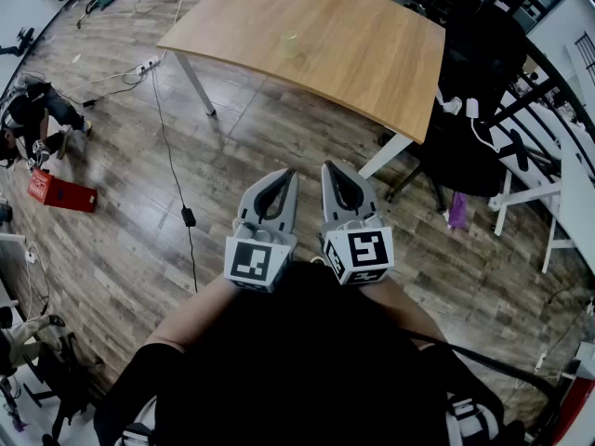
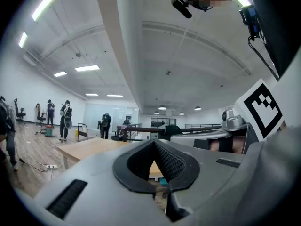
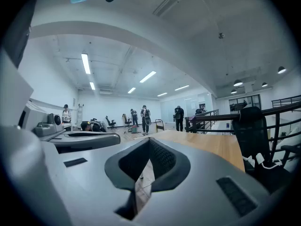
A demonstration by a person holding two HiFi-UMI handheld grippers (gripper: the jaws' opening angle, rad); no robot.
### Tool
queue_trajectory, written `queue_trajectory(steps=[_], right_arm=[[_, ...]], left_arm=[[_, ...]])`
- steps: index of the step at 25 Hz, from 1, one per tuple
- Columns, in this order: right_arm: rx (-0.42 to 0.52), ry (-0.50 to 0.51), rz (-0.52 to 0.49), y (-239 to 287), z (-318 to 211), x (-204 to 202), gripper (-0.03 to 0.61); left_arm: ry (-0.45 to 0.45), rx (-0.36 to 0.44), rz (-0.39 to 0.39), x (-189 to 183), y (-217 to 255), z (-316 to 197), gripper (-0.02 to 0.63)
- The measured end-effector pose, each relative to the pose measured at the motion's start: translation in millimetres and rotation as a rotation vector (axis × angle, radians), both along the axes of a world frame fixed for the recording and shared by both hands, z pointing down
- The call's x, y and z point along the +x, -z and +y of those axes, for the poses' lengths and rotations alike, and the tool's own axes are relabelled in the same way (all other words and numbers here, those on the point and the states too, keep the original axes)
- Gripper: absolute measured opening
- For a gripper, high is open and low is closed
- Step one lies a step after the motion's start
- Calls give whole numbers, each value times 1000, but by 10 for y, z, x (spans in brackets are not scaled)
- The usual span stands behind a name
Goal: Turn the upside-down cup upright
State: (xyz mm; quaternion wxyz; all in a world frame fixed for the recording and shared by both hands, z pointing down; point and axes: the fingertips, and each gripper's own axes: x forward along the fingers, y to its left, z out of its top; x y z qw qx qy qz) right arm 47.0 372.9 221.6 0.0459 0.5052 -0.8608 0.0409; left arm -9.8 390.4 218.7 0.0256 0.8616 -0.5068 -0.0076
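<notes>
A small pale yellow-green cup (image 1: 289, 44) stands on the wooden table (image 1: 372, 63), well ahead of me in the head view; I cannot tell from here which way up it is. My left gripper (image 1: 288, 174) and right gripper (image 1: 328, 167) are held side by side close to my body, over the floor and short of the table. Both are shut with nothing between the jaws. The left gripper view shows its shut gripper (image 2: 154, 142) aimed level at the table (image 2: 89, 147). The right gripper view shows the same of its gripper (image 3: 149, 140), with the tabletop (image 3: 211, 145) ahead.
A black office chair (image 1: 469, 100) stands at the table's right end, beside white railings (image 1: 548, 184). A black cable (image 1: 181, 184) and power strip (image 1: 147, 64) lie on the wood floor to the left, near a red box (image 1: 61, 191). Several people (image 2: 66, 119) stand far off.
</notes>
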Motion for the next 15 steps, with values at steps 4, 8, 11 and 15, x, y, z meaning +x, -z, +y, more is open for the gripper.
queue_trajectory(steps=[4,8,11,15], right_arm=[[0,-2,8,-30,-50,-47,12],[-8,-10,10,-60,-104,-98,12],[-11,-24,8,-76,-141,-165,12],[-20,-57,-8,-101,-223,-297,12]], left_arm=[[-10,3,2,-41,-14,-66,8],[-23,0,8,-97,-9,-141,8],[-18,2,-8,-199,-38,-190,8],[-7,-1,-27,-422,-102,-293,8]])
